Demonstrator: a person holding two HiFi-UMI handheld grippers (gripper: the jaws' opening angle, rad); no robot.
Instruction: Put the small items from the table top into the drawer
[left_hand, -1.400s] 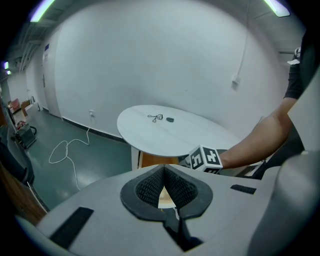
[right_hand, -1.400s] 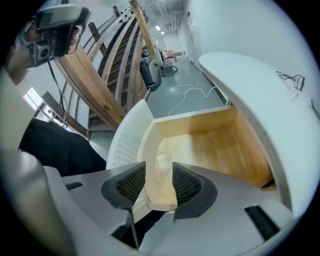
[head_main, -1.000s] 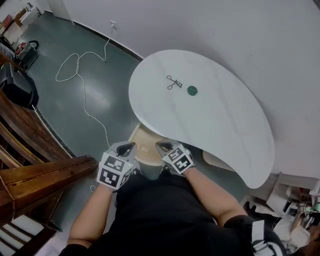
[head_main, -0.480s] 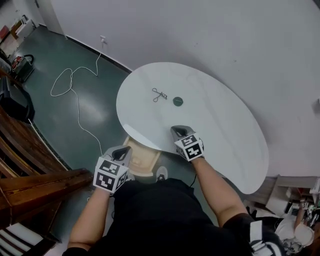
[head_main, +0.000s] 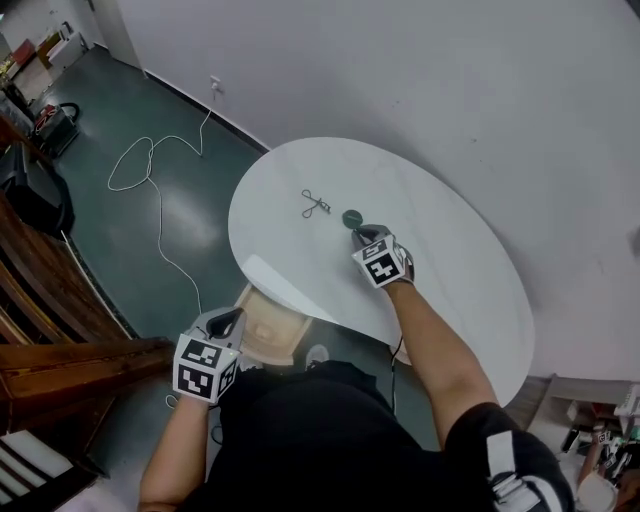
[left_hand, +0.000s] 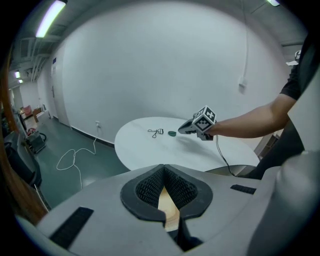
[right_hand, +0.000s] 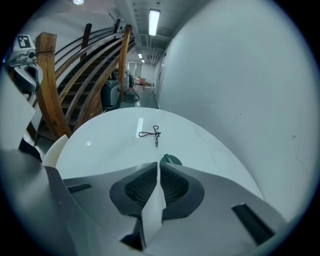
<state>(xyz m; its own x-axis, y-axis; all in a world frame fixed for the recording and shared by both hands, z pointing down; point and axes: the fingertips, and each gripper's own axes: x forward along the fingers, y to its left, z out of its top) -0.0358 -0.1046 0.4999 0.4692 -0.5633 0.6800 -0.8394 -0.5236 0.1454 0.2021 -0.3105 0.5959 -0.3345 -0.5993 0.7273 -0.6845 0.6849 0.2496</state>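
Right tongs (head_main: 358, 233) are closed to a narrow slit with nothing between them. Their tips sit just short of the green disc (head_main: 352, 217) on the white worktop (head_main: 450, 290). A dark metal tool (head_main: 315, 205) lies near the disc, apart from it. Only the left gripper view shows these tongs side-on, raised off the surface. Left tongs (head_main: 232, 318) are likewise closed and empty, at the open wooden drawer (head_main: 268, 330). Only the head view shows the drawer's place below the worktop's near edge.

Green disc (head_main: 352, 217) lies near black wire clip (head_main: 315, 205).
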